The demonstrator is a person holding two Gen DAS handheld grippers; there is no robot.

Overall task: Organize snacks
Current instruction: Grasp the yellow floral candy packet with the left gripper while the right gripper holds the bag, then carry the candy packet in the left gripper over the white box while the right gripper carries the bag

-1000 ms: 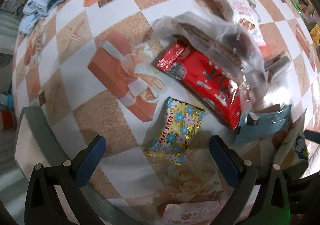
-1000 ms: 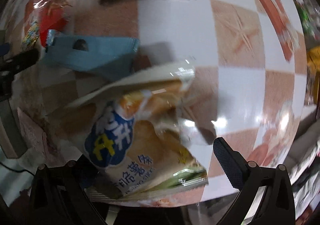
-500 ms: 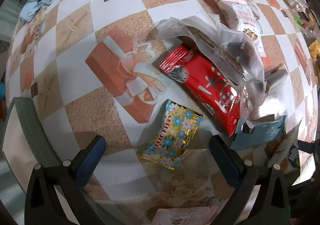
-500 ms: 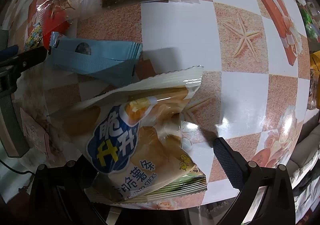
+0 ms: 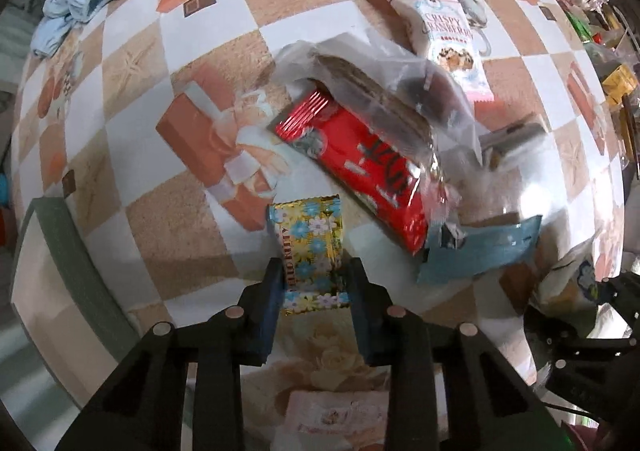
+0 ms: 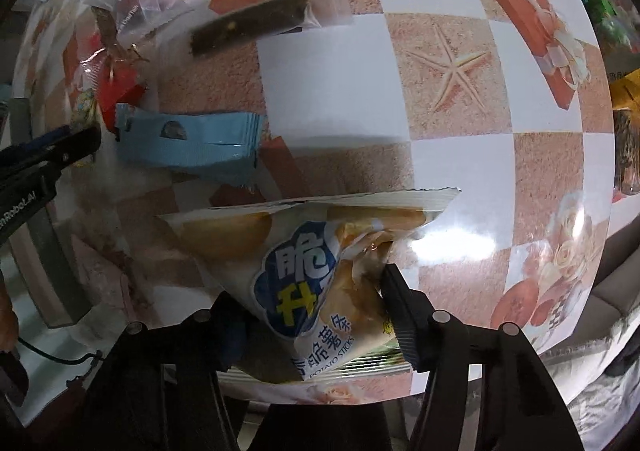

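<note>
L gripper [image 5: 313, 277] jaws just closed, pinching gold floral candy pkt [image 5: 310, 247], red wrapper [image 5: 356, 167] beyond, R gripper [image 6: 320, 303] jaws just closed, squeezing potato-stick bag [image 6: 316, 271], blue pouch [image 6: 192, 143] beyond-left

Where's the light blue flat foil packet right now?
Left wrist view, lower right: the light blue foil packet lies on the table beside the red wrapper, touching its lower end.
</note>
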